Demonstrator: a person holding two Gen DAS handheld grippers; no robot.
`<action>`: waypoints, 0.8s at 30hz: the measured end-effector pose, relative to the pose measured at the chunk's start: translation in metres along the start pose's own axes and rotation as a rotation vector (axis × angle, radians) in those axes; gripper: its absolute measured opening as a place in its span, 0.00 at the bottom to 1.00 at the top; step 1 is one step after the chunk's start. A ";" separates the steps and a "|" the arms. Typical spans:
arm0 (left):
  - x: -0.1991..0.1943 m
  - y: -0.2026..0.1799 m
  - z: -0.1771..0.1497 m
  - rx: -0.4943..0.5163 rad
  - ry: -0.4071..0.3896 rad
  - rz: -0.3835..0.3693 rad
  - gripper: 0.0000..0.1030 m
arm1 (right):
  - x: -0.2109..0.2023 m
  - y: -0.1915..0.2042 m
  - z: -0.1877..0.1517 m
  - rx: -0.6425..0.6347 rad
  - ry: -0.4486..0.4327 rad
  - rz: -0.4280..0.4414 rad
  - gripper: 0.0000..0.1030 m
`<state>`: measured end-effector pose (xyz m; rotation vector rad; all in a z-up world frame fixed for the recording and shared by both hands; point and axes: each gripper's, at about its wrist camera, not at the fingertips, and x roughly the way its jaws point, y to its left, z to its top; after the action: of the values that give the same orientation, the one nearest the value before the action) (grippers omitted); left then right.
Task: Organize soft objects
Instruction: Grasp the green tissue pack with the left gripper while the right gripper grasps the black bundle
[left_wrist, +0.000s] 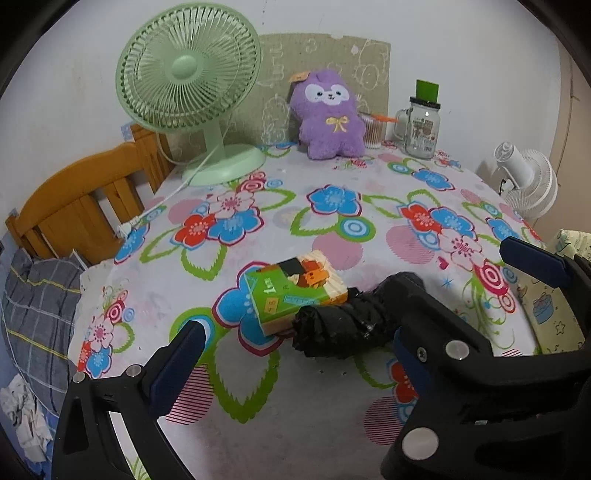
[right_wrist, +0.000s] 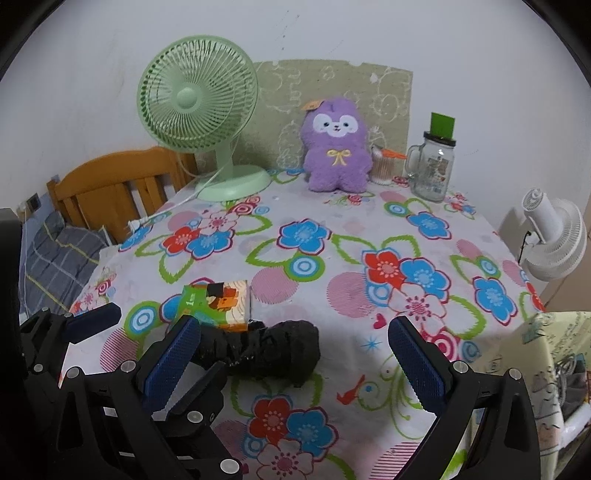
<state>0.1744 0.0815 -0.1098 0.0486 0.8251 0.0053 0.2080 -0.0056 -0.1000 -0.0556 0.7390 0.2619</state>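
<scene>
A green and orange tissue pack (left_wrist: 295, 291) lies on the flowered tablecloth (left_wrist: 332, 206), touching a black folded umbrella (left_wrist: 340, 325). Both show in the right wrist view, the pack (right_wrist: 218, 301) behind the umbrella (right_wrist: 273, 350). A purple plush toy (left_wrist: 328, 114) sits upright at the back against a card; it also shows in the right wrist view (right_wrist: 336, 147). My left gripper (left_wrist: 291, 354) is open, low over the table, with the pack and umbrella just ahead between its fingers. My right gripper (right_wrist: 291, 358) is open around the umbrella's right end. Its fingers cross into the left wrist view.
A green desk fan (left_wrist: 188, 88) stands at the back left, its cord trailing off the table. A glass mug jar (left_wrist: 421, 125) and a cotton swab cup (left_wrist: 373, 129) stand at the back right. A white fan (right_wrist: 554, 236) is beyond the right edge. A wooden bed frame (left_wrist: 81, 206) is left.
</scene>
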 end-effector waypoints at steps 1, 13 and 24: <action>0.002 0.001 -0.001 -0.001 0.005 -0.003 1.00 | 0.003 0.001 0.000 -0.003 0.005 0.001 1.00; 0.023 0.003 -0.008 0.005 0.052 -0.018 1.00 | 0.038 0.007 -0.005 -0.002 0.083 0.028 0.94; 0.037 0.002 -0.014 0.012 0.091 -0.008 1.00 | 0.063 0.010 -0.012 0.004 0.145 0.034 0.78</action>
<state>0.1892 0.0847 -0.1470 0.0572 0.9165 -0.0050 0.2420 0.0162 -0.1513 -0.0590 0.8855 0.2905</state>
